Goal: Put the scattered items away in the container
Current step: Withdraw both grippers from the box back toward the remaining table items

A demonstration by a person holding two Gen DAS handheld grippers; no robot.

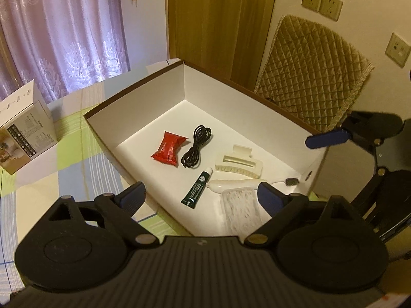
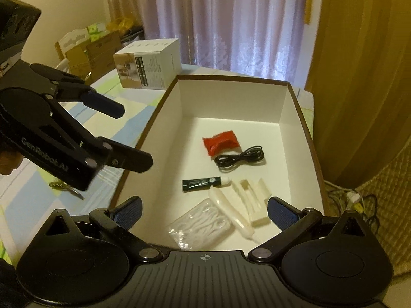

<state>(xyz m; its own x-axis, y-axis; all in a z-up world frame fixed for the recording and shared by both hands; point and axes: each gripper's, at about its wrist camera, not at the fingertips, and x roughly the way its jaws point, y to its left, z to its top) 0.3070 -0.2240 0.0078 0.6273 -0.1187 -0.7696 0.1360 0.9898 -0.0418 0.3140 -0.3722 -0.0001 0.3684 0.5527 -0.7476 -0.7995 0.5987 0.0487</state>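
An open box point(image 1: 143, 102) with a brown rim and white inside stands on the checked tablecloth. Inside lie a red packet point(image 1: 165, 147), a coiled black cable point(image 1: 196, 145), a cream hair claw point(image 1: 239, 164), a dark green tube point(image 1: 197, 190), a white handled brush point(image 1: 231, 183) and a clear packet of white picks point(image 1: 241, 210). My left gripper point(image 1: 203, 196) hangs open over the box's near corner, holding nothing. My right gripper point(image 2: 205, 213) is open and empty above the box's near end point(image 2: 231, 77), over the clear packet point(image 2: 200, 227). The left gripper point(image 2: 134, 138) shows beside the box's left wall.
A white product carton point(image 1: 25, 125) stands on the cloth point(image 1: 77, 159) left of the box. A bunch of keys point(image 2: 66, 187) lies on the cloth under the left gripper. A quilted chair back point(image 1: 313, 77) is behind the box. Loose wires point(image 2: 352, 197) lie off to the right.
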